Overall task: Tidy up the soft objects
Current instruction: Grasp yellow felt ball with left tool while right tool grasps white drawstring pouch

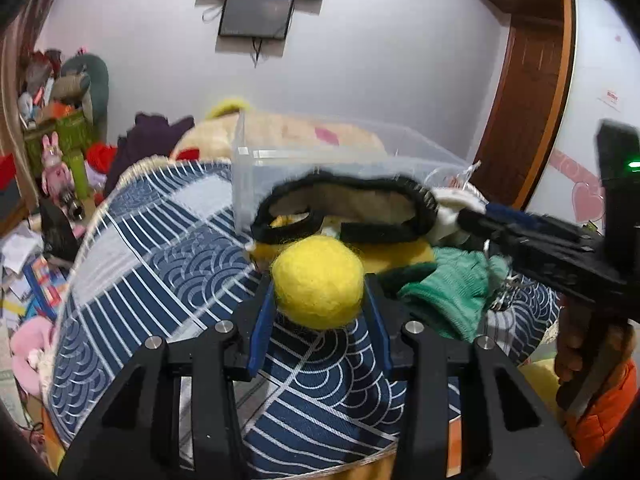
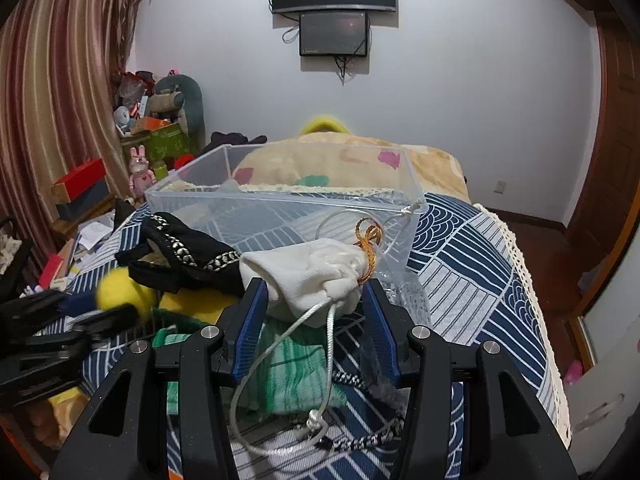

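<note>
Left gripper [image 1: 318, 300] pinched a yellow ball [image 1: 318, 282] just short of the clear box [image 2: 280, 200]; right gripper [image 2: 314, 304] clamped a white pouch [image 2: 308, 276] beside it. Best lifted clear of the box's near wall, cord [image 2: 280, 360] kept from snagging, then released inside.

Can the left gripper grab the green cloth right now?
Probably not yet. The left gripper is already shut on the yellow ball, so its fingers are full. The green cloth lies uncovered just beside it.
</note>
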Demonstrator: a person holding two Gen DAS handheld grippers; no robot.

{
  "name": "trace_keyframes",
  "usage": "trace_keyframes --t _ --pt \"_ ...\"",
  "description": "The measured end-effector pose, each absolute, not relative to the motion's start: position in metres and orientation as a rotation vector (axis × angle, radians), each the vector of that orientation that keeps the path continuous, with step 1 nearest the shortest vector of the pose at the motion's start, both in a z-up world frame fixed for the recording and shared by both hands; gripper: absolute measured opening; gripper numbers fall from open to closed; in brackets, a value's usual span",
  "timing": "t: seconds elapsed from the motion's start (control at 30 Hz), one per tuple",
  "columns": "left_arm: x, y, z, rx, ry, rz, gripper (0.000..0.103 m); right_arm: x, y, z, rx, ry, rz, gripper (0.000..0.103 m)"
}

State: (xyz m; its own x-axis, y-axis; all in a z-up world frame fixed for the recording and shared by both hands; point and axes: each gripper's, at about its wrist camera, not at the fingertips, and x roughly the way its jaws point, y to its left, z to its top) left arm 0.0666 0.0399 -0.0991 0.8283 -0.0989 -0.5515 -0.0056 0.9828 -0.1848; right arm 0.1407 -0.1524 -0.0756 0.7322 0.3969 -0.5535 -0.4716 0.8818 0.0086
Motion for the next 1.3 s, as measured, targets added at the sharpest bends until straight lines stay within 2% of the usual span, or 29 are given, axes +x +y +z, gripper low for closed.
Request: trace_keyframes --t 0.4,0.47,0.67,1.3 --pt "0.054 0.053 -0.081 -0.217 0.537 -0.03 0.042 0.158 -0.142 -0.08 -0.166 0.616 0.484 0.048" --pt "0.053 0.054 -0.08 -0.224 0.537 -0.024 0.042 0.158 -0.141 -0.08 -0.173 0.605 0.484 0.03" --pt "0.053 0.057 -0.08 -0.228 0.534 -0.014 0.042 0.156 -0.145 -0.078 -0.153 0.587 0.489 0.021" --pt "0.078 0.063 -0.026 -0.177 0.444 -0.017 0.042 0.146 -0.162 -0.009 -0.09 0.393 0.492 0.02"
